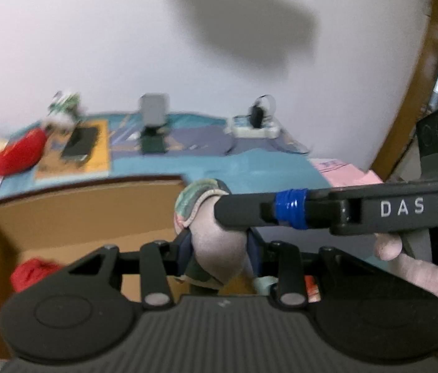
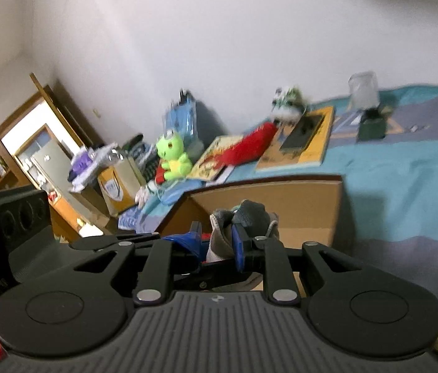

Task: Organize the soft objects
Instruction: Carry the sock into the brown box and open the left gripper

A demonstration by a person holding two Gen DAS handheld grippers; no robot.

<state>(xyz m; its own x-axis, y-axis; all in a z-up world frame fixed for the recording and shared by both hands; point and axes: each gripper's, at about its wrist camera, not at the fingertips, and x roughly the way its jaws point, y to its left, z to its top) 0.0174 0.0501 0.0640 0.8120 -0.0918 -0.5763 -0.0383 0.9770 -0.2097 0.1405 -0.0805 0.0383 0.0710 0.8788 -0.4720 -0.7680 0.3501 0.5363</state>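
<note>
My left gripper (image 1: 219,248) is shut on a grey plush toy (image 1: 215,248) with a patterned green cap, held over the right edge of an open cardboard box (image 1: 79,211). My right gripper (image 2: 219,245) grips the same plush toy (image 2: 243,217) from the other side; its finger (image 1: 281,211) with blue tape crosses the left wrist view. A red soft item (image 1: 32,272) lies inside the box. A red plush (image 1: 16,152) lies on the bed behind the box, and a green frog plush (image 2: 172,155) sits further left.
The box stands on a blue bedspread (image 2: 405,171). Books (image 2: 299,143), a small green toy (image 2: 287,99), a stand (image 1: 153,115) and a charger (image 1: 259,118) line the white wall. A wooden shelf (image 2: 32,143) with clutter stands at left. A pink sheet (image 1: 343,171) lies to the right.
</note>
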